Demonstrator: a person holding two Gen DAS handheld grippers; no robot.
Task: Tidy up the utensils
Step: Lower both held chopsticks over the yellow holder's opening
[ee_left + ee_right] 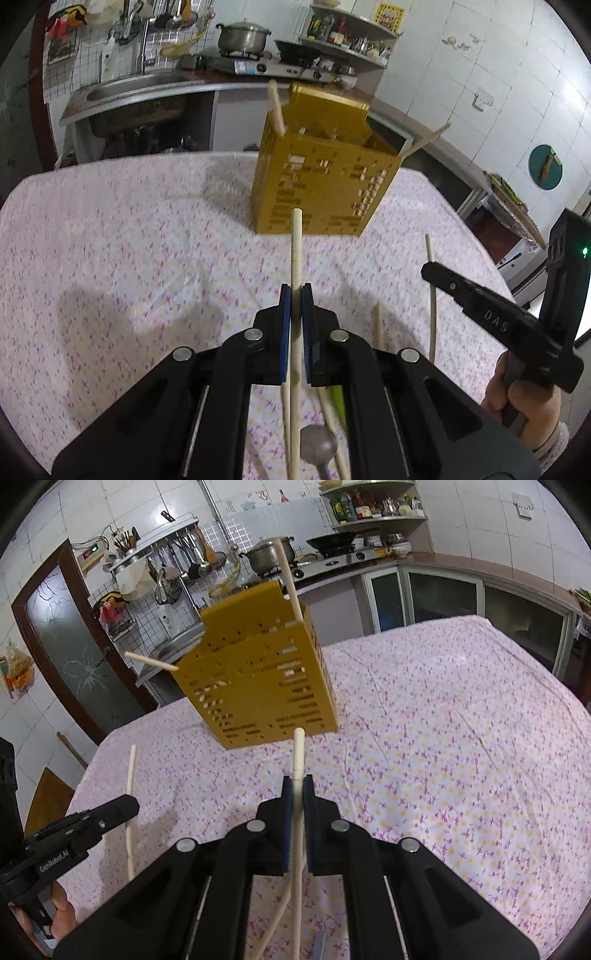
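A table draped in creased floral cloth [129, 229] is spread beneath both grippers. Ahead of them, a boxy perforated golden plastic holder [321, 177] is stood. A smooth pale chopstick [295, 266] is clamped by the left gripper [295, 295]; another chopstick [298, 760] is pinched by the right gripper [297, 786].

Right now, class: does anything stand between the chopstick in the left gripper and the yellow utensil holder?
Nothing visible does. The left gripper is shut on a chopstick aimed at the yellow utensil holder, with only bare floral tablecloth between.
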